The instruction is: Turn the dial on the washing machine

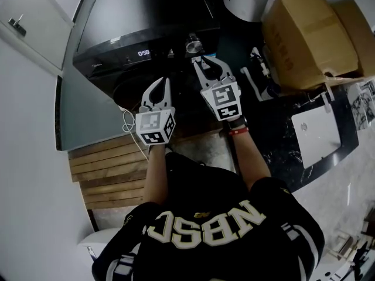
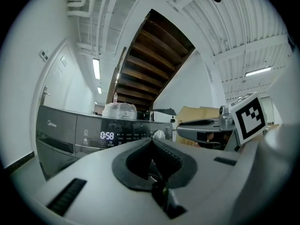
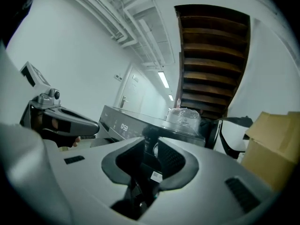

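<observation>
so the right gripper [image 1: 206, 63] has fingers slightly apart, holding nothing, dial [image 1: 193, 42] just past them; left gripper [image 1: 164, 84] fingers shut, empty. box [image 1: 304, 34] far right.

dial [image 1: 193, 42]: in right gripper view your right tool [image 3: 151, 142] hides most of it | washing machine [image 1: 146, 22]: cut by head view's top edge | panel labels [image 2: 136, 136]: too small for you to read
</observation>
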`<state>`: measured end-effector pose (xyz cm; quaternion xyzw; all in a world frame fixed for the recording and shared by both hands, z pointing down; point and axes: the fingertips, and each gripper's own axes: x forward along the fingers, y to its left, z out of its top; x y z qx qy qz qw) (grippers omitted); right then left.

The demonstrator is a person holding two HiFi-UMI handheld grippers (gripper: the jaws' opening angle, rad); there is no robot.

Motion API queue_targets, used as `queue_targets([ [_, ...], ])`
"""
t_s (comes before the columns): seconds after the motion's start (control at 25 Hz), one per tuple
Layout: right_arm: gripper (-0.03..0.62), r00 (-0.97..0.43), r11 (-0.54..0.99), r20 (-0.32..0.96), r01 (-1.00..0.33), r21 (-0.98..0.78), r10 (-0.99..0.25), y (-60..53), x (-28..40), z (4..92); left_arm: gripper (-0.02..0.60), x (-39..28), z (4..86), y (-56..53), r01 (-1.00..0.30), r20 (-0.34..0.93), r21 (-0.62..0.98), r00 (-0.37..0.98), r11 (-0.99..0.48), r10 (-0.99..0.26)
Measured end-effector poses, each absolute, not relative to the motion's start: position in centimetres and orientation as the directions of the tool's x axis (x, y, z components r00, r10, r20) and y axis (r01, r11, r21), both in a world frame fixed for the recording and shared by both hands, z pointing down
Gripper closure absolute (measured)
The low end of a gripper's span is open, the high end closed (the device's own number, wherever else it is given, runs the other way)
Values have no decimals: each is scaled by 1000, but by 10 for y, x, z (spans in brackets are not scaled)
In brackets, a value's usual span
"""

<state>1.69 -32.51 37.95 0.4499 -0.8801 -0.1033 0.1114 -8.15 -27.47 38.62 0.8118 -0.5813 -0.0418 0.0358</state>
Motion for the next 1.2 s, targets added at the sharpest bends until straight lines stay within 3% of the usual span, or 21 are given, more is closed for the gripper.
queue_targets([
  [0.36,448,-589,583,178,-623,521,-788,-346,0,379,568,-92,392,-292,-935,-22,107,337,-338,-941],
  [0.64,379,-552,533,264,-408,741,-791,-361,-14,392,568,-96,394,-295,-932,-10,99,348,-348,-937],
  [1.2,321,-426,412,333,-107,905,-841,-396,-18,418,568,-102,401,-290,-936,-3,92,342,-340,-940],
])
